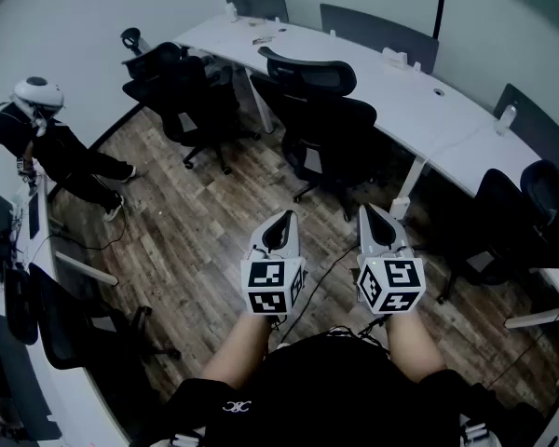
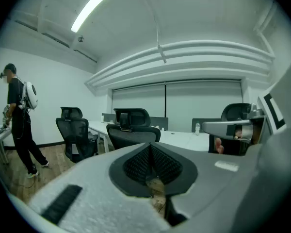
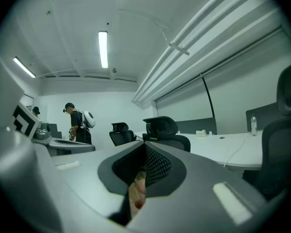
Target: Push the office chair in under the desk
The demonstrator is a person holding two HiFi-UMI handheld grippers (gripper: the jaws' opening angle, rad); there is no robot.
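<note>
Both grippers held low in front of the person, side by side, not touching anything. L gripper (image 1: 279, 226): jaws closed tight, nothing between them. R gripper (image 1: 373, 222): same, jaws together and empty. Target chair (image 1: 326, 128) is the black mesh one straight ahead, standing on the wood floor (image 1: 196, 250) and pulled out from the curved white desk (image 1: 401, 101), which runs behind it from upper left to right. The chair is well apart from both jaws, no contact yet. Key relation: it lies dead ahead and approx centred between the two grippers, so neither hand is clearly nearer. Both gripper views show it upright near mid-frame, with the headrest bracket facing the cams, so the backrest prob faces the person and the seat points at the desk. Push direction therefore looks like straight fwd, along the line from jaws to desk edge. A white desk leg (image 1: 405, 194) stands just right of the chair base, could snag the casters if the push drifts right. Another chair (image 1: 182, 91) sits further left, more at far right. Person w/ backpack (image 1: 37, 128) at far left, well clear. Step judged: approach only, pushing not begun.
</note>
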